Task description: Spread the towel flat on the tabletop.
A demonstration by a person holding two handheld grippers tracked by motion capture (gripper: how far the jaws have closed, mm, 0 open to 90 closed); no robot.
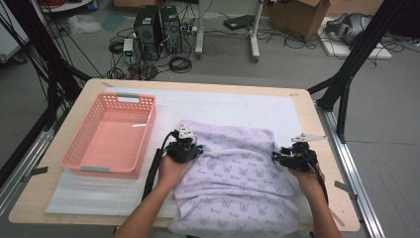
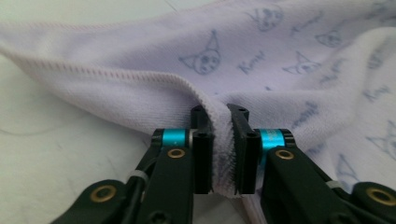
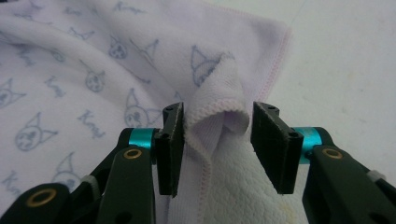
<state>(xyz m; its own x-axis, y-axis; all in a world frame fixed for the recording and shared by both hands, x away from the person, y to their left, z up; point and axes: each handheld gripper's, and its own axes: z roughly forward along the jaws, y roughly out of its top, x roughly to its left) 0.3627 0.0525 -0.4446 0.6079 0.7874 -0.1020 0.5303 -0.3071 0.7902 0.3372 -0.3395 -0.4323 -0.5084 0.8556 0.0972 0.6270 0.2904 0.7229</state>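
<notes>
A pale lilac towel [image 1: 233, 171] printed with small cartoon faces lies crumpled on the table, its near edge hanging over the front. My left gripper [image 1: 197, 148] sits at the towel's left edge, shut on the hemmed edge [image 2: 219, 135], which is pinched flat between the jaws. At the right edge, my right gripper [image 1: 275, 156] is open. A raised fold of the towel [image 3: 219, 119] stands between its jaws, touching the left jaw, with a gap to the right one. In the right gripper view the towel's hemmed corner [image 3: 280, 42] lies just beyond.
A pink plastic basket [image 1: 106, 139] stands to the left on a white mat [image 1: 233, 106] that covers the wooden table [image 1: 317, 129]. Black frame legs, computer towers and cables are on the floor beyond the far edge.
</notes>
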